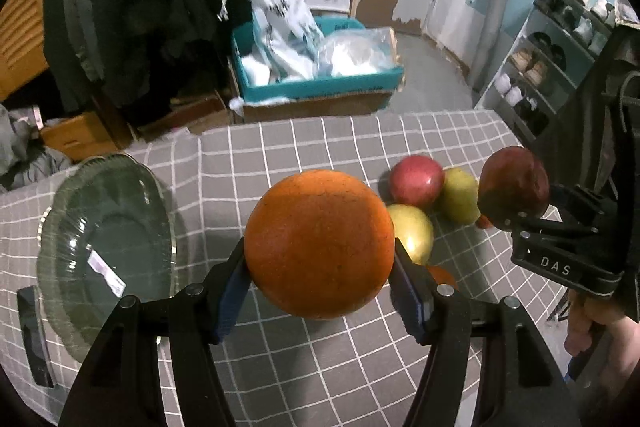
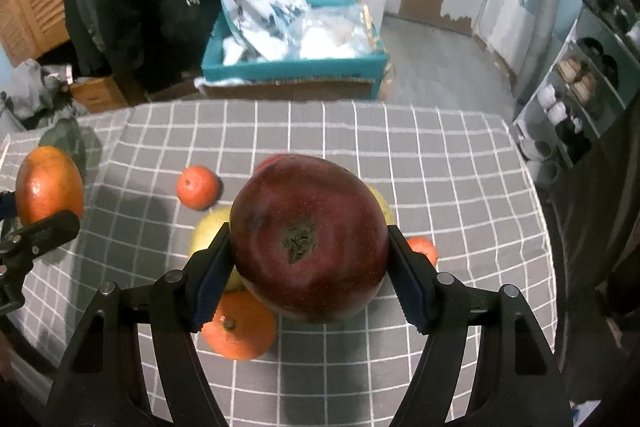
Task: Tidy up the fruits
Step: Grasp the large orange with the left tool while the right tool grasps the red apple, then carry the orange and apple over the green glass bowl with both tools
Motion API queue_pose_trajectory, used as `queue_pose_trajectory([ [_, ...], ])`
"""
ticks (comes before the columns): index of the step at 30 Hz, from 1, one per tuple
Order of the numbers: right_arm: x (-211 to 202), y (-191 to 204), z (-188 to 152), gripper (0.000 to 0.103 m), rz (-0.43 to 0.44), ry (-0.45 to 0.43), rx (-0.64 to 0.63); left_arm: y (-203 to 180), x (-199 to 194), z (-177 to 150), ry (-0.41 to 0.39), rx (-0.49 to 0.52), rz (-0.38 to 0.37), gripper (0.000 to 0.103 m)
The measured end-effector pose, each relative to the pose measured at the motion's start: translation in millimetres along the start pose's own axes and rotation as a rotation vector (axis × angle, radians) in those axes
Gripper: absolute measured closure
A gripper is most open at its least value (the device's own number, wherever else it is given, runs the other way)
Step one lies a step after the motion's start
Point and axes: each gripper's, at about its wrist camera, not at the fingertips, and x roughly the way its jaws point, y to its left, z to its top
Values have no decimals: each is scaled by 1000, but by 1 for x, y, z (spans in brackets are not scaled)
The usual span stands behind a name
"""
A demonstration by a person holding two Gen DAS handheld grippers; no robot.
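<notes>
A large orange (image 1: 318, 227) hangs above the grey checked tablecloth (image 1: 320, 359), with my left gripper (image 1: 320, 251) shut on its sides. My right gripper (image 2: 309, 233) is shut on a dark red apple (image 2: 308, 267), also lifted off the cloth. In the left wrist view that apple (image 1: 514, 193) shows at the right. Below on the cloth lie a red apple (image 1: 416, 185), two yellow-green pears (image 1: 460, 201), an orange (image 2: 238, 327) and two small tangerines (image 2: 198, 187). A clear glass plate (image 1: 108, 239) sits at the left of the table with nothing on it.
Beyond the table's far edge a teal box (image 2: 296, 69) with white bags stands on the floor. A shoe rack (image 1: 552, 59) lines the right wall. Dark clothing (image 1: 132, 7) hangs at the back left. A hand (image 1: 596, 331) holds the right gripper's handle.
</notes>
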Motion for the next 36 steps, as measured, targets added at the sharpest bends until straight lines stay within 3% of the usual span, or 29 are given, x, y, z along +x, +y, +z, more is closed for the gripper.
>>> queue_pose_trajectory([
  [16, -69, 39, 30, 30, 81, -185, -38, 26, -67, 5, -148, -26, 39, 37],
  [36, -92, 107, 54, 30, 164, -252, -117, 79, -121, 0, -255, -103, 119, 36],
])
